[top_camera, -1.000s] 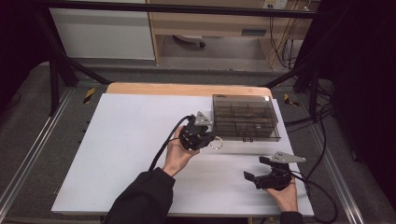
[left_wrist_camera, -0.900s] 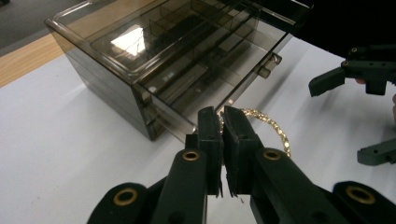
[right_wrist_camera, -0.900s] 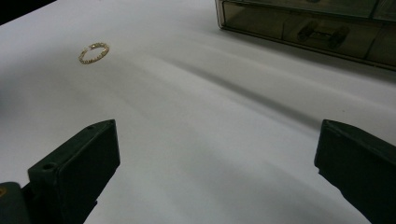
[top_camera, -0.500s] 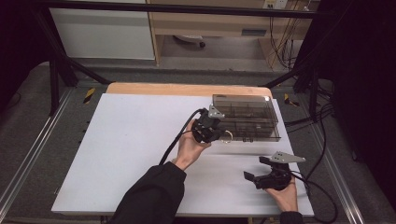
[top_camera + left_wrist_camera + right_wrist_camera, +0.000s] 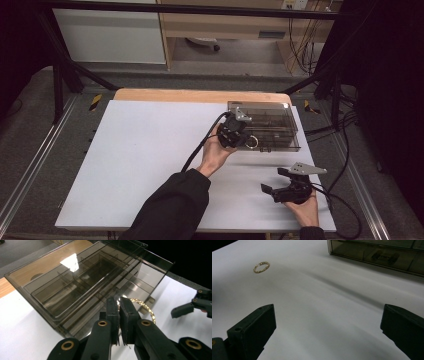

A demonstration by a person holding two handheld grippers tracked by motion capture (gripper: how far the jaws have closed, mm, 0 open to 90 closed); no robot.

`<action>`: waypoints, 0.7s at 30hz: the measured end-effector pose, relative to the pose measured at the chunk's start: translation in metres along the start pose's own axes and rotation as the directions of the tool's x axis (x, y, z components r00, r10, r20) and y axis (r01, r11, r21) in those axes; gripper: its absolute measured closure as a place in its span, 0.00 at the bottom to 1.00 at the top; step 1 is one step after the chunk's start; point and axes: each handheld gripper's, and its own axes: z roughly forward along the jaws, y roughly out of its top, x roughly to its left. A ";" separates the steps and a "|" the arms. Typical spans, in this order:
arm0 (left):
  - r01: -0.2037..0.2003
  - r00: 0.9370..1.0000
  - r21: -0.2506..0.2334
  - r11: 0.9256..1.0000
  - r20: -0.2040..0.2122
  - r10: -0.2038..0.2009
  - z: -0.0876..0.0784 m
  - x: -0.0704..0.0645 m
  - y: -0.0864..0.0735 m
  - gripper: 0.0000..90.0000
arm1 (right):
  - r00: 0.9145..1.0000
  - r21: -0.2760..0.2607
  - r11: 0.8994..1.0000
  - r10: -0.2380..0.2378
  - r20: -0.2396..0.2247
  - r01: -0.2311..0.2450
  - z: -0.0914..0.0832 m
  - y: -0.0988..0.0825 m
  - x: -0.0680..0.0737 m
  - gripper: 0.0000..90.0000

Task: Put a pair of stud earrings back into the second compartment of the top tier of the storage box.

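**Left gripper carries a gold ring to the box**

The left gripper (image 5: 119,312) is clamped on a gold ring (image 5: 145,308), just before the smoky compartment box (image 5: 82,280). Well apart, the right gripper (image 5: 327,327) gapes wide over the white surface (image 5: 324,302), another ring (image 5: 261,266) lying ahead.

A white table (image 5: 125,165) with a wooden far edge occupies the frame centre. Grey floor (image 5: 30,125) surrounds it. A white cabinet (image 5: 110,35) stands at upper left, cables (image 5: 305,45) hang at upper right.

White tabletop (image 5: 135,165), wooden table edge (image 5: 175,95), floor cables (image 5: 305,40)
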 end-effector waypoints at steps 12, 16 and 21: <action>0.006 1.000 0.015 1.000 -0.022 -0.006 0.026 -0.001 0.012 0.95 | 1.000 -0.002 1.000 0.004 -0.003 -0.004 0.000 0.000 0.000 0.01; 0.019 1.000 0.017 1.000 -0.022 -0.019 0.034 -0.002 0.013 0.95 | 1.000 -0.002 1.000 0.005 -0.005 -0.005 0.000 0.000 0.000 0.01; 0.012 1.000 0.029 1.000 -0.029 -0.011 0.045 -0.006 0.012 0.95 | 1.000 -0.005 1.000 0.004 -0.004 -0.004 0.000 0.000 0.000 0.01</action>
